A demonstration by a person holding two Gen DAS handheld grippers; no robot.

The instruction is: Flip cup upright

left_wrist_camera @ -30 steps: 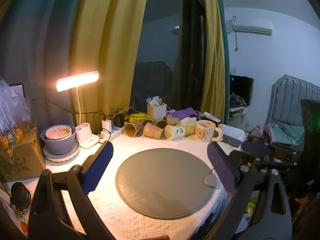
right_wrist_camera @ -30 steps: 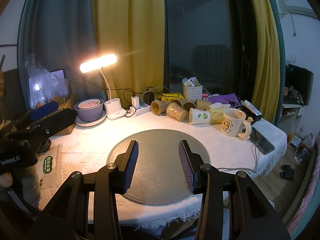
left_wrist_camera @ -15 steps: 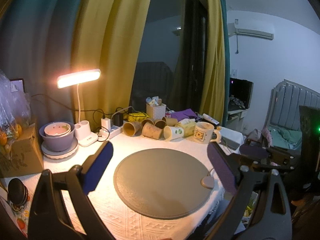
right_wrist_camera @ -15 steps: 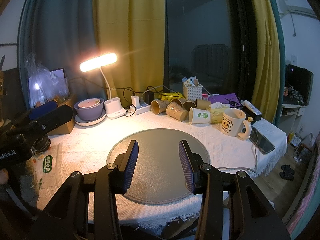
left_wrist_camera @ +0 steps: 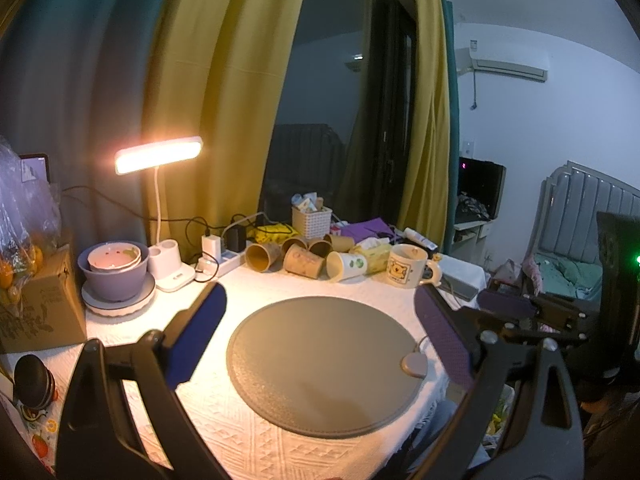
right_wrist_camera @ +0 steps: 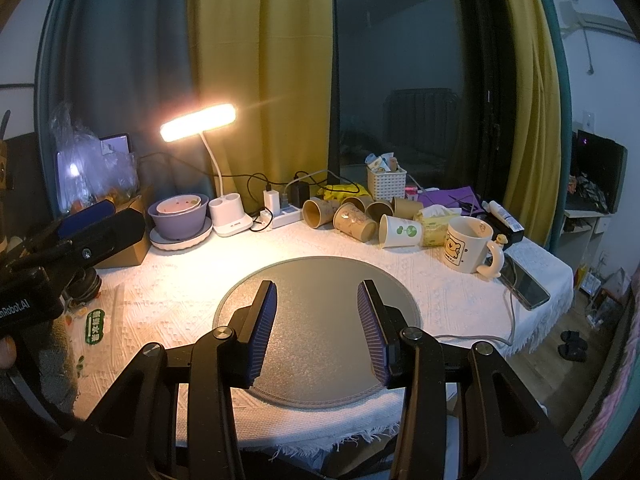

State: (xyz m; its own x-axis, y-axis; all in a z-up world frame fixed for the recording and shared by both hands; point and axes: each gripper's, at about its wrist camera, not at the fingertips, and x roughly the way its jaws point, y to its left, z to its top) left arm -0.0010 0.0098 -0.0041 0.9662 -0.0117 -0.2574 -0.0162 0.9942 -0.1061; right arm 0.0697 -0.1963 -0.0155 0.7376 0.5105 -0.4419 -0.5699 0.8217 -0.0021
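Several paper cups lie on their sides at the back of the table: brown ones [right_wrist_camera: 354, 222] [left_wrist_camera: 303, 262] and a white one with a green print [right_wrist_camera: 399, 231] [left_wrist_camera: 346, 266]. A white mug with a bear picture [right_wrist_camera: 467, 243] [left_wrist_camera: 406, 266] stands upright to their right. My left gripper [left_wrist_camera: 320, 326] is open and empty above the round grey mat [left_wrist_camera: 324, 364]. My right gripper [right_wrist_camera: 317, 322] is open and empty over the mat's near edge [right_wrist_camera: 320, 272]. The left gripper also shows at the left edge of the right wrist view [right_wrist_camera: 80, 228].
A lit desk lamp [right_wrist_camera: 198, 122], a purple bowl on a plate [right_wrist_camera: 178, 220], a power strip with chargers [right_wrist_camera: 280, 210], a white basket [right_wrist_camera: 386, 182], a tissue pack [right_wrist_camera: 434, 226] and a phone [right_wrist_camera: 526, 282] stand around the mat. A cable runs off the right table edge.
The left wrist view has shifted slightly; the table sits a little lower and further off. The right gripper has not visibly moved. Both stay open.
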